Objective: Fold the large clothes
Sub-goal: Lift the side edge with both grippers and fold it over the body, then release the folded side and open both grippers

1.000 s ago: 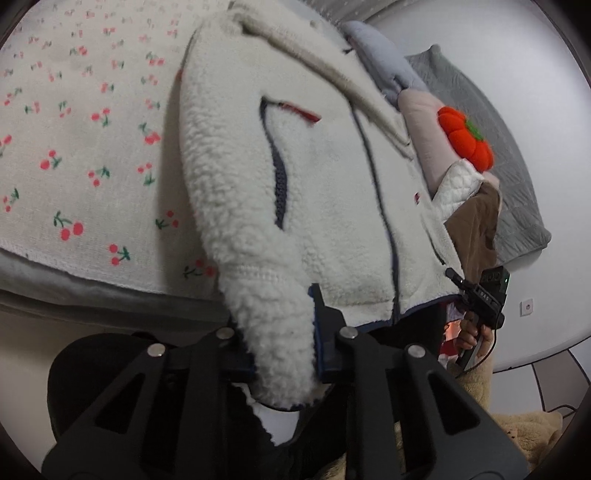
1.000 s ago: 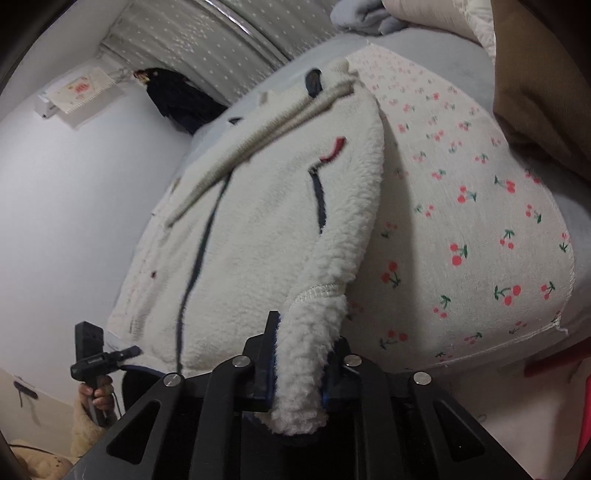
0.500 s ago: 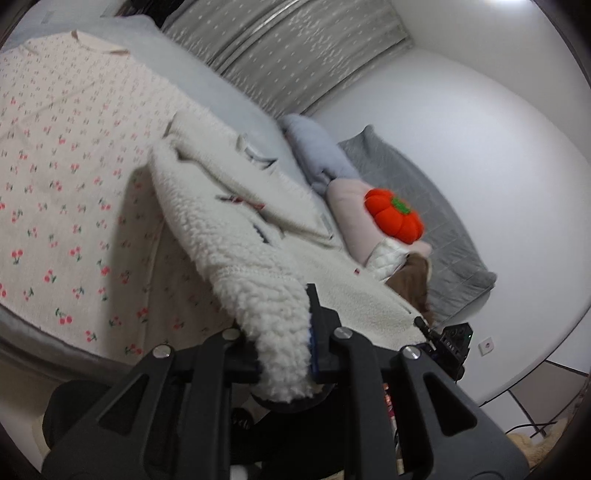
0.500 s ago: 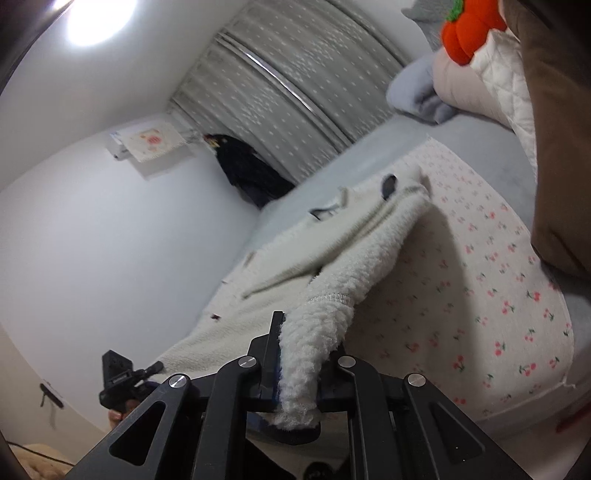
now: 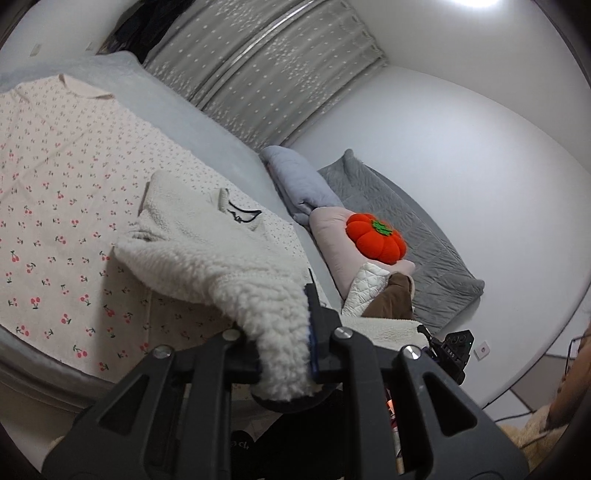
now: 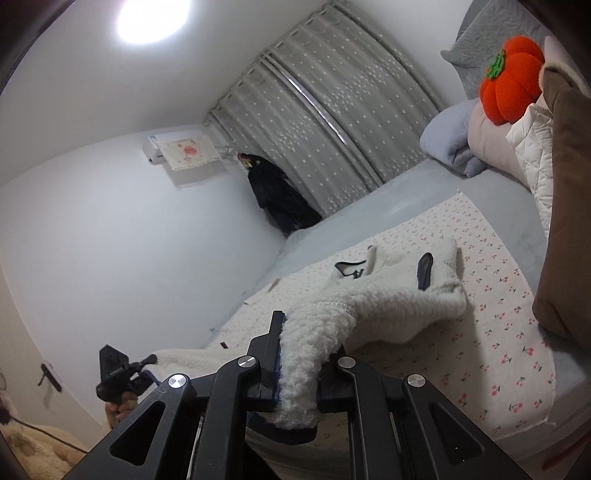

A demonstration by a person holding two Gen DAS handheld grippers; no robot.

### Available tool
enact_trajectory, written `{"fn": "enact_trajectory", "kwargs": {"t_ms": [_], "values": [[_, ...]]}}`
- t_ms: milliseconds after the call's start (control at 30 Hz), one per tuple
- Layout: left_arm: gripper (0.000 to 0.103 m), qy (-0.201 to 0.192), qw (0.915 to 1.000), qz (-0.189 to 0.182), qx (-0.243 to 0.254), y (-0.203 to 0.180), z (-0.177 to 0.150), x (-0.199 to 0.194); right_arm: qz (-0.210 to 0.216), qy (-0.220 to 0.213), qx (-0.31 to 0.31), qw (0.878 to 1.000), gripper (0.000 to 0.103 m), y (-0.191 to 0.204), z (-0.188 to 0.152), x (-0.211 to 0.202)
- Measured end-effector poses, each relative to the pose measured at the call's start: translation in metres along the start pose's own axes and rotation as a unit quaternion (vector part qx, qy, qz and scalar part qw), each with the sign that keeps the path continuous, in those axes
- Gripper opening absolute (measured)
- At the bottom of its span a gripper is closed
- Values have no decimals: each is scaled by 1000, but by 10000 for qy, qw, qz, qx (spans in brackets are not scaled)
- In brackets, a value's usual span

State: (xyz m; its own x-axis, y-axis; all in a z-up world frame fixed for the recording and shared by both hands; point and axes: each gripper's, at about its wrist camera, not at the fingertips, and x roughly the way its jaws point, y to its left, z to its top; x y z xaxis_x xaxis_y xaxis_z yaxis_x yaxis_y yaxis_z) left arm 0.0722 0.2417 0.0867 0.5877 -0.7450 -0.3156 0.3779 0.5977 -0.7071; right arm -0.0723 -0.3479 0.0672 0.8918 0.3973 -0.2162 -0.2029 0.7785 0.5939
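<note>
White walls (image 6: 110, 236) are enclosing a small bedroom. Grey star-dotted curtains (image 6: 325, 122) are hanging closed over the window. A round ceiling light (image 6: 153, 14) is glowing. A wall air conditioner (image 6: 157, 149) is sitting under a cloth cover, with dark clothing (image 6: 277, 199) hanging beside it. The bed (image 5: 207, 140) is lying under a grey sheet. A wall socket (image 5: 483, 350) is showing low down.

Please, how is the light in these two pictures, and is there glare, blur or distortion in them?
Right wrist view: the ceiling lamp is blown out to white; the curtain bows from the fisheye lens. Left wrist view: only a bright glare patch at the top edge; the white fleece jacket casts a soft shadow on the cherry-print sheet. Both are sharp, with dark corners.
</note>
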Motion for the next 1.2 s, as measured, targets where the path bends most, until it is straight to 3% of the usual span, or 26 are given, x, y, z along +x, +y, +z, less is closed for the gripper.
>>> {"fn": "enact_trajectory", "kwargs": {"t_ms": [133,333,600,733,900,1033,1133,1200], "values": [[19,39,9999,42,-95,11,27,29,-185,156,-19,9997,12,-14,17,35],[21,16,9995,284,-127,28,99,93,-429,43,-89,9990,12,-39,68,100],[22,30,9932,1095,-392,72,169,196,-1289,57,-356,9910,14,-77,124,214],[24,385,9857,1503,-659,120,173,252,-1498,418,-8,9878,14,-120,134,266],[27,692,9744,1956,-867,166,155,298,-1985,948,207,9753,20,-166,118,316],[33,746,9726,2044,-820,172,148,310,-2537,1515,34,9553,28,-192,93,347],[44,954,9707,2126,-585,156,154,309,-2690,1632,-76,9492,31,-192,83,350],[55,1078,9679,2238,-375,145,157,308,-2717,1654,-253,9477,48,-179,86,343]]}}
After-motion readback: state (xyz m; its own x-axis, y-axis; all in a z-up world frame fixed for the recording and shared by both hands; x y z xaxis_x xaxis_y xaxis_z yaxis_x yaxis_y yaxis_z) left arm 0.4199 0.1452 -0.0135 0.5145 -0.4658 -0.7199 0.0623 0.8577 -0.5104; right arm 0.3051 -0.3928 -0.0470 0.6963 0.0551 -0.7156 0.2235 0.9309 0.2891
